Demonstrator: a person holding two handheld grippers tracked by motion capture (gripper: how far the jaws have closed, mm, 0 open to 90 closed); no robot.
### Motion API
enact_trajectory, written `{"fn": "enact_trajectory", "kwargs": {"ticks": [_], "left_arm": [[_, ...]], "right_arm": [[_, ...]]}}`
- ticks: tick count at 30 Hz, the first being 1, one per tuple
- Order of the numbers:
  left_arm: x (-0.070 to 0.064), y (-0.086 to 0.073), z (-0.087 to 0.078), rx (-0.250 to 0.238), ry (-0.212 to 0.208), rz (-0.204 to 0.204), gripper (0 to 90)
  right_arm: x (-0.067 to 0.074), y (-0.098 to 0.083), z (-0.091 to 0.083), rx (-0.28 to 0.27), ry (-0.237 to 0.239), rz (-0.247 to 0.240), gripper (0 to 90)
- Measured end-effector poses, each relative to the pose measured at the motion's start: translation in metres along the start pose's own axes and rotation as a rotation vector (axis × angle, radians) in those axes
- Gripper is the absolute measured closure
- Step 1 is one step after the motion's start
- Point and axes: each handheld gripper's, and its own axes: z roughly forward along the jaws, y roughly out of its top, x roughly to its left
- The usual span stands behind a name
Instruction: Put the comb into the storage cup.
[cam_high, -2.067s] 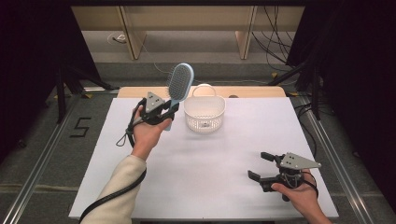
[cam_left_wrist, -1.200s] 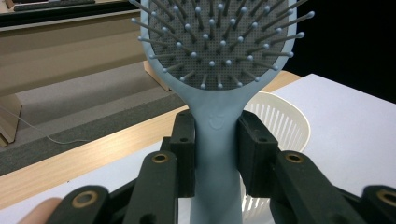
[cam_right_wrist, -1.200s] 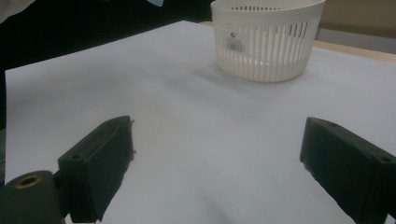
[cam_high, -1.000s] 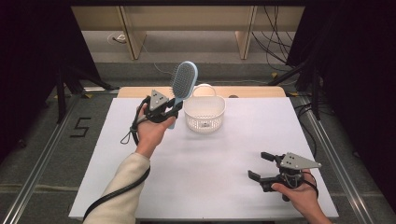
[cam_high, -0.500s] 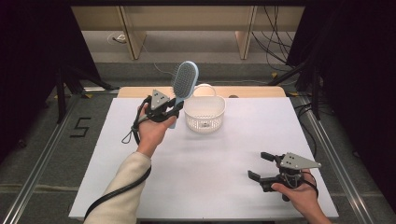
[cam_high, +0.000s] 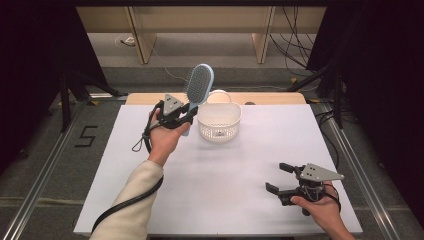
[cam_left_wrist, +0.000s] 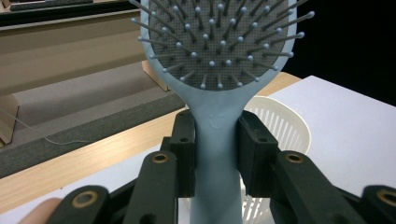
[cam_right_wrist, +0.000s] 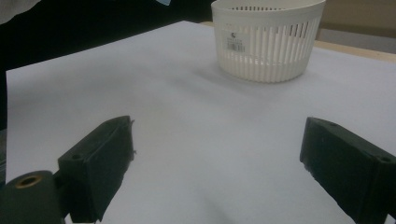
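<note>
Blue hairbrush (cam_high: 198, 85) is sitting clamped by its handle in the left hand-held gripper (cam_high: 181, 117), probably heading for the white basket (cam_high: 219, 122); the right hand-held gripper (cam_high: 283, 183) is idling, jaws apart.

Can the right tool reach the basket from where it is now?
Probably yes. The right tool is open and holds nothing, and bare table lies between it and the basket. The left tool holds the brush beside the basket's far-left side, so the near side looks free.
</note>
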Motion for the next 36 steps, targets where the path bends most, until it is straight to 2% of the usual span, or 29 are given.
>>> {"fn": "enact_trajectory", "kwargs": {"ticks": [36], "left_arm": [[-0.0026, 0.0054, 0.0099, 0.004, -0.012, -0.007, 69.7]], "right_arm": [[0.0004, 0.0001, -0.0001, 0.000, 0.002, 0.000, 10.7]]}}
